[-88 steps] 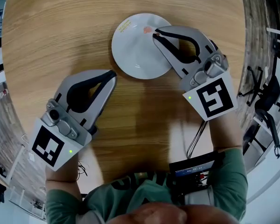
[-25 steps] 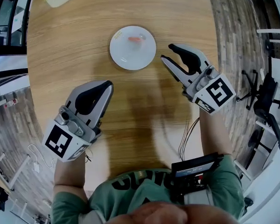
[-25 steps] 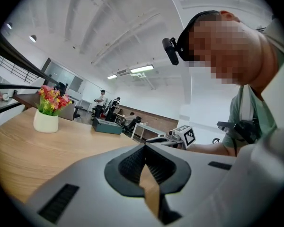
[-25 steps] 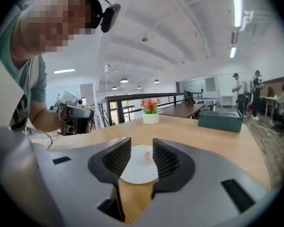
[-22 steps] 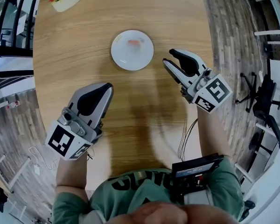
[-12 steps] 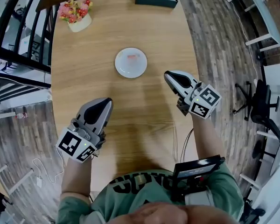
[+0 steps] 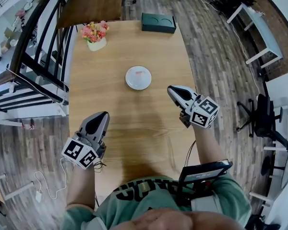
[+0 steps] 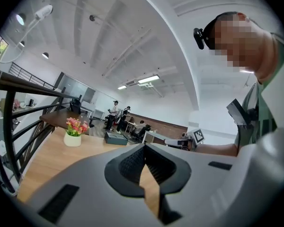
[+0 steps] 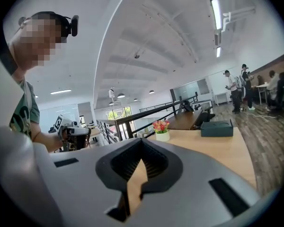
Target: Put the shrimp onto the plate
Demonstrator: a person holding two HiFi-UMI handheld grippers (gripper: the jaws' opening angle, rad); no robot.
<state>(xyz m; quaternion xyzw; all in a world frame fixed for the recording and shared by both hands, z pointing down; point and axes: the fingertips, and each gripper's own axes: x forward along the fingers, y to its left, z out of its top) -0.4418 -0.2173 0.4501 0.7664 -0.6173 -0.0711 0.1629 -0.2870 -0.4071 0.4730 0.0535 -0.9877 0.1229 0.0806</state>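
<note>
A small pink shrimp [image 7: 139, 73] lies on the white plate [image 7: 133, 82] in the middle of the wooden table [image 7: 129, 123]. Both grippers are held well above the table, on my side of the plate. My left gripper [image 7: 103, 115] is shut and empty, its tips [image 8: 144, 148] meeting. My right gripper [image 7: 172, 91] is to the right of the plate and nearer to me. Its jaws are closing fully together [image 9: 141, 143] with nothing between them.
A white pot of pink flowers [image 7: 95, 35] stands at the far left of the table, and a dark green box [image 7: 158, 23] at the far edge. A black railing [image 7: 36, 56] runs along the left. An office chair [image 7: 261, 119] stands right, and people are in the background [image 9: 236, 91].
The head view has risen, so the table and plate look much smaller. My right gripper's jaws, open a second ago, have shut. Both grippers have lifted away from the table.
</note>
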